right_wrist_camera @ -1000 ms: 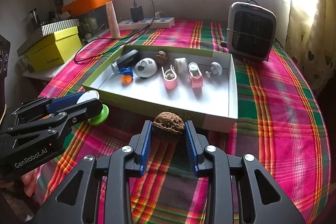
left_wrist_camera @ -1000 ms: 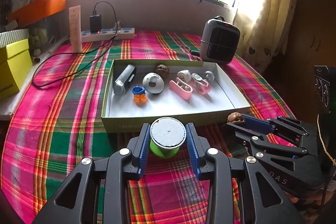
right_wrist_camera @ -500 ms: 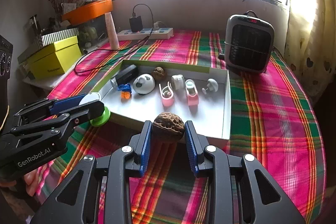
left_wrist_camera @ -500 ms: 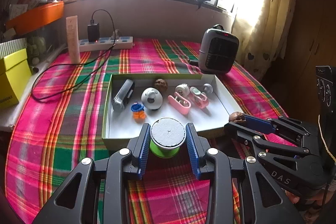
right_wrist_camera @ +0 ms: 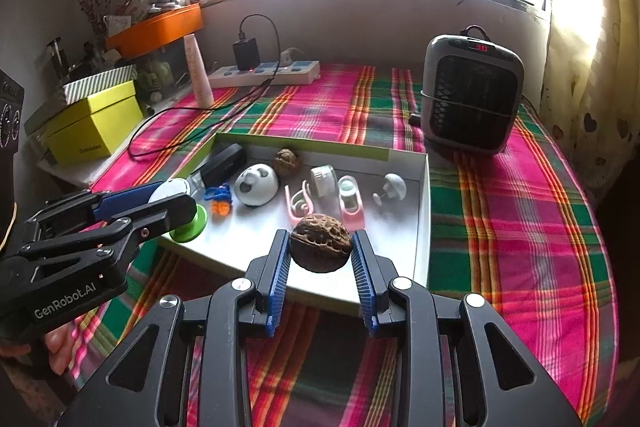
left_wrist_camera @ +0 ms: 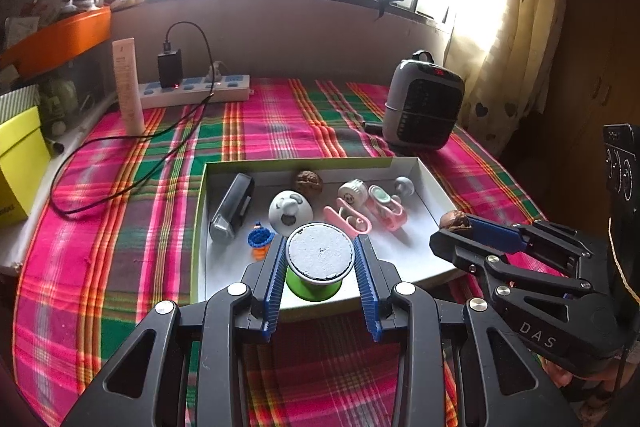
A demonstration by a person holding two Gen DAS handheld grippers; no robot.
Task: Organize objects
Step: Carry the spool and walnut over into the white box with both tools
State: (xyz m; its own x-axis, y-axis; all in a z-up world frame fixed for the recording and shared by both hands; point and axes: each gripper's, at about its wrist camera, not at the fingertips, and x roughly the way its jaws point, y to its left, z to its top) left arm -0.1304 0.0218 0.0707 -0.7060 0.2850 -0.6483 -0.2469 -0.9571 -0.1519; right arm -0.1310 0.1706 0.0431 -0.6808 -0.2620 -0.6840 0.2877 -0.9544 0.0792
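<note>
My left gripper is shut on a green spool with a white top and holds it above the near part of the white tray. It also shows in the right wrist view. My right gripper is shut on a brown walnut and holds it over the tray's near edge; it also shows in the left wrist view. The tray holds a second walnut, a black device, a white round toy, pink clips and other small items.
A grey heater stands behind the tray to the right. A power strip with charger and black cable lies at the back. A yellow box sits at the left edge. A plaid cloth covers the table.
Both grippers have risen and moved forward with their objects, from in front of the tray to above its near part.
</note>
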